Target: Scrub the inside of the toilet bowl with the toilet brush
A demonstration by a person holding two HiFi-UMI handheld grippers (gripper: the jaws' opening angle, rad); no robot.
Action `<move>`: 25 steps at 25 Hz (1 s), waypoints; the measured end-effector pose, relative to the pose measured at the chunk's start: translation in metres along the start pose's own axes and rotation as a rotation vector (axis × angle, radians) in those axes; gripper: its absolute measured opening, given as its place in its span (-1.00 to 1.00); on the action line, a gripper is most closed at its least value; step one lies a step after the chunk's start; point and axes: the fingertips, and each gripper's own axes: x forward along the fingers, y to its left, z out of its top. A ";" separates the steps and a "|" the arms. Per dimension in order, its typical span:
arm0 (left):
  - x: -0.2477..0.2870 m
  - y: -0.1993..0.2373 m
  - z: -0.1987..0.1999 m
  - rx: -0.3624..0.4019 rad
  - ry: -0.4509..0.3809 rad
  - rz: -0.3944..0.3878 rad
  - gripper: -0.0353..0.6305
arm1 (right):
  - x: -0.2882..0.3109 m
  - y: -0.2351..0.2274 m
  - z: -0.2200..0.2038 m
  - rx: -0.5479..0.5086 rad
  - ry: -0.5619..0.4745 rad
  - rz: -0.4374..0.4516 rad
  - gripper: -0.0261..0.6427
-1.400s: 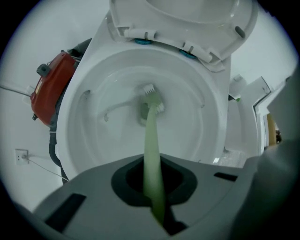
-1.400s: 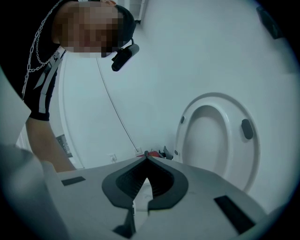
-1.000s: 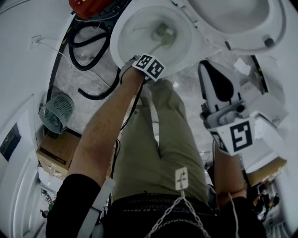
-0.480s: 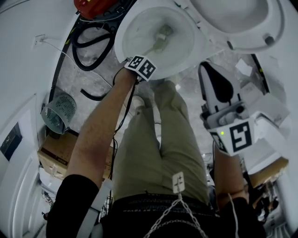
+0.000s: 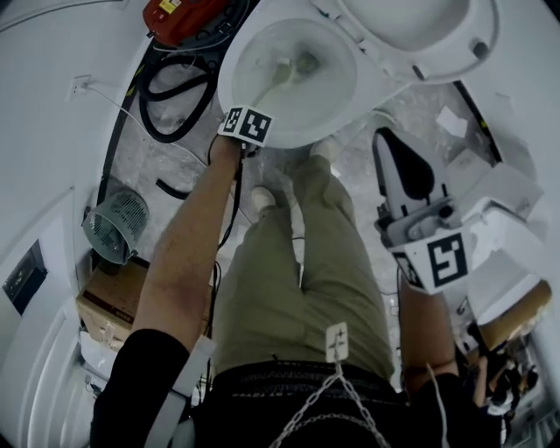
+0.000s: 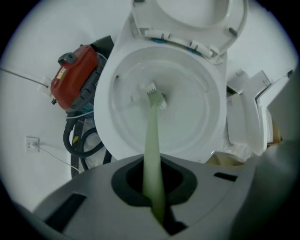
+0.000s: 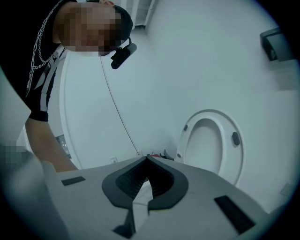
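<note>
The white toilet bowl (image 5: 328,101) stands open at the top of the head view, its seat and lid (image 5: 420,35) raised. A pale green toilet brush (image 6: 153,140) reaches down into the bowl (image 6: 197,122), and its white bristle head (image 6: 154,96) rests against the bowl's inner wall left of the drain. My left gripper (image 6: 153,180) is shut on the brush handle and hovers over the bowl's near rim (image 5: 248,118). My right gripper (image 5: 395,144) is held off to the right of the bowl, shut with nothing in it (image 7: 146,158), pointing at the raised seat (image 7: 211,140).
A red canister (image 5: 184,16) and a coiled black hose (image 5: 171,83) lie left of the bowl. A green wire basket (image 5: 114,223) and a cardboard box (image 5: 105,306) sit at the left. White boxes (image 5: 507,219) crowd the right. The person's legs (image 5: 297,262) stand before the bowl.
My left gripper has moved left along the bowl's near rim, and the brush head has swept left inside the bowl. The right gripper has stayed put.
</note>
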 end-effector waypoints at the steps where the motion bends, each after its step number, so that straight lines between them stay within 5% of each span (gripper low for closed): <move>1: -0.007 -0.003 0.001 -0.010 -0.048 -0.017 -0.89 | -0.005 0.004 0.001 0.000 -0.003 -0.007 -0.91; 12: -0.180 -0.029 -0.049 -0.085 -0.518 -0.061 -0.89 | -0.060 0.071 0.017 -0.043 -0.039 -0.068 -0.91; 18: -0.316 -0.027 -0.083 -0.077 -0.768 0.006 -0.89 | -0.084 0.111 0.031 -0.113 -0.030 -0.037 -0.91; 25: -0.457 -0.027 -0.124 -0.100 -1.010 0.073 -0.89 | -0.107 0.166 0.098 -0.126 -0.108 -0.027 -0.91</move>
